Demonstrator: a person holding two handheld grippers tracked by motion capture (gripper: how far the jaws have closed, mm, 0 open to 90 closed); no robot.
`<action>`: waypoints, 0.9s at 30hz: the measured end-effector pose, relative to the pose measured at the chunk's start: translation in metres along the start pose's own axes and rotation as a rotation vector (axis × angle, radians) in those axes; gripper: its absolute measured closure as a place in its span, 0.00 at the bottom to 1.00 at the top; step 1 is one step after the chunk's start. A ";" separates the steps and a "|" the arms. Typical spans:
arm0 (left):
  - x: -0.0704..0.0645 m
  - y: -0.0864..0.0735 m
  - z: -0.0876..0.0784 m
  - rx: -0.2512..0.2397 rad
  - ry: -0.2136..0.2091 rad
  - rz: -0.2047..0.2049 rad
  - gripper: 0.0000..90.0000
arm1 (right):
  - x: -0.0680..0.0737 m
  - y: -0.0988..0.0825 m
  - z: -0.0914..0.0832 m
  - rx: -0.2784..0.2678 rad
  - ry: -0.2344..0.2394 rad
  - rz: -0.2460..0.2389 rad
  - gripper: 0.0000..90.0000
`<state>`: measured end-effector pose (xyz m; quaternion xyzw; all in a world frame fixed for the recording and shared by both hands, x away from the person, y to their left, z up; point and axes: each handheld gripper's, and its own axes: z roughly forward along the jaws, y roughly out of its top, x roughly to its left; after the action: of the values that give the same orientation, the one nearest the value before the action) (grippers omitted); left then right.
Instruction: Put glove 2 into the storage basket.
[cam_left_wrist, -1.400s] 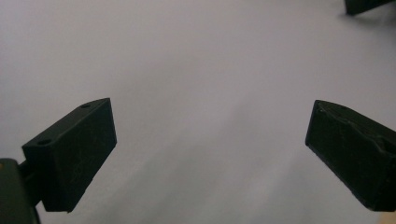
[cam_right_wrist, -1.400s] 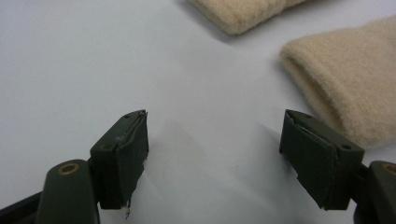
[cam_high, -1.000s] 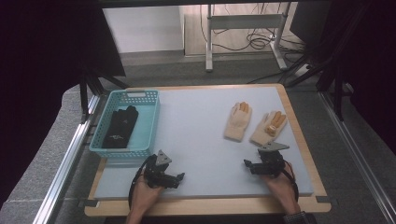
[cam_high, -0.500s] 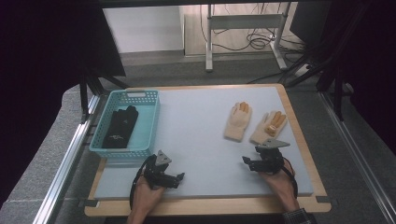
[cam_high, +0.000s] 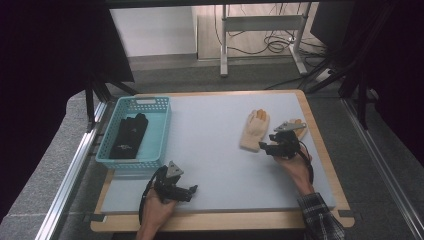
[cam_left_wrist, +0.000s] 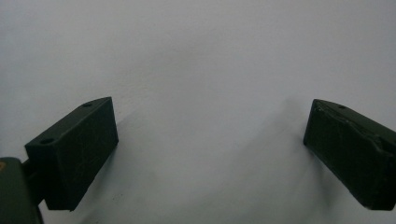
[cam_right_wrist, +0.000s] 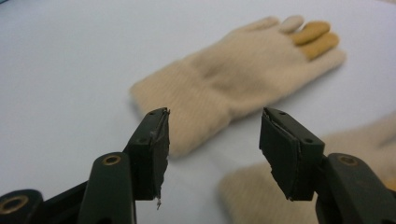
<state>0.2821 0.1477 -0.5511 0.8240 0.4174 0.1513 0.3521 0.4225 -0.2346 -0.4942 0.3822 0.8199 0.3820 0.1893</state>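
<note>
Right claw (cam_right_wrist: 212, 144) by cream glove (cam_right_wrist: 233, 79); second glove (cam_right_wrist: 261, 191) cut off, half hidden.

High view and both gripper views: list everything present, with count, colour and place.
Cream knitted gloves with tan fingertips: two, cream, right part of the table, side by side.
Blue plastic basket: one, light blue, left part of the table.
Black gloves: pair count unclear, black, inside the basket.
White-topped table with wooden rim: one, centre.
Left gripper: black, near edge, jaws open over bare table.
Right gripper: black, at the gloves' cuffs, jaws just closing, nothing between them.
</note>
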 end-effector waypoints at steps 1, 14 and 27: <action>0.000 0.000 0.000 0.000 0.000 0.000 0.04 | -0.002 0.004 0.004 0.001 -0.005 -0.002 0.46; 0.000 0.000 0.000 0.001 0.000 0.001 0.04 | -0.018 0.041 0.068 0.065 -0.050 -0.030 0.27; 0.000 0.000 0.000 0.000 0.000 0.001 0.04 | -0.018 0.041 0.081 0.144 -0.069 0.001 0.64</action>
<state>0.2819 0.1478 -0.5511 0.8242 0.4171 0.1515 0.3519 0.5025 -0.1921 -0.5137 0.4082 0.8379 0.3091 0.1891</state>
